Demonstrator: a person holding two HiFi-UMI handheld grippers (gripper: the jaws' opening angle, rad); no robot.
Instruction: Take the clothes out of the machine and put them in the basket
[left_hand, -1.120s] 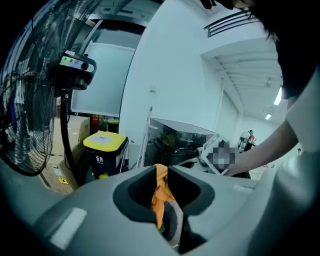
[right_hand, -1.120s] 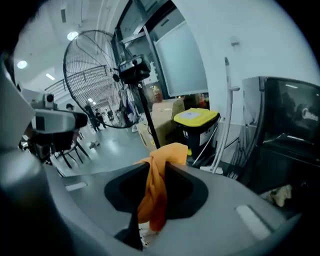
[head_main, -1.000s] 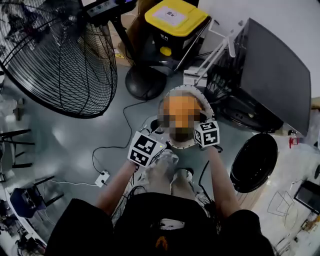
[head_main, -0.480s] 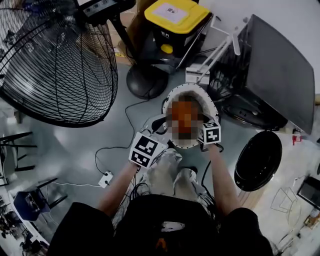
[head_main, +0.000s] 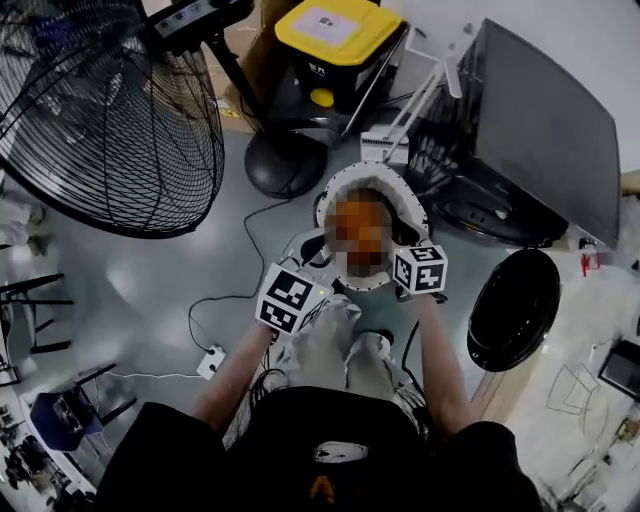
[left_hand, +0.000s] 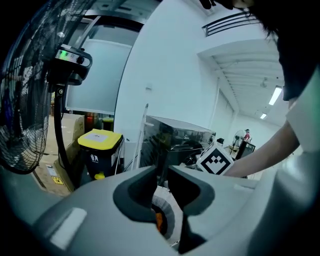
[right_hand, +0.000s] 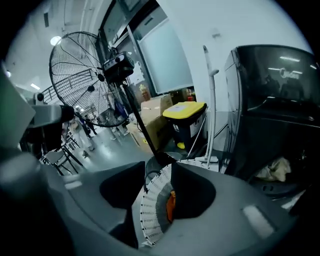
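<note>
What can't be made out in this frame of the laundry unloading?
- Orange cloth in the white basket: head view, mosaic patch covers it; gripper views, jaws hide most.
- Machine drum: head view, too dark.
- Right gripper touching the basket rim or not: right gripper view, unclear.

Your left forearm (head_main: 235, 372) and right forearm (head_main: 441, 362) reach toward 12 o'clock. Your left gripper (left_hand: 162, 173) tilts gently down, its jaws a narrow slit apart and empty. At its 3 o'clock, your right gripper (right_hand: 157, 169) dips steeper. Its jaws have just been closing and stand apart astride the basket (right_hand: 150, 210) rim.
</note>
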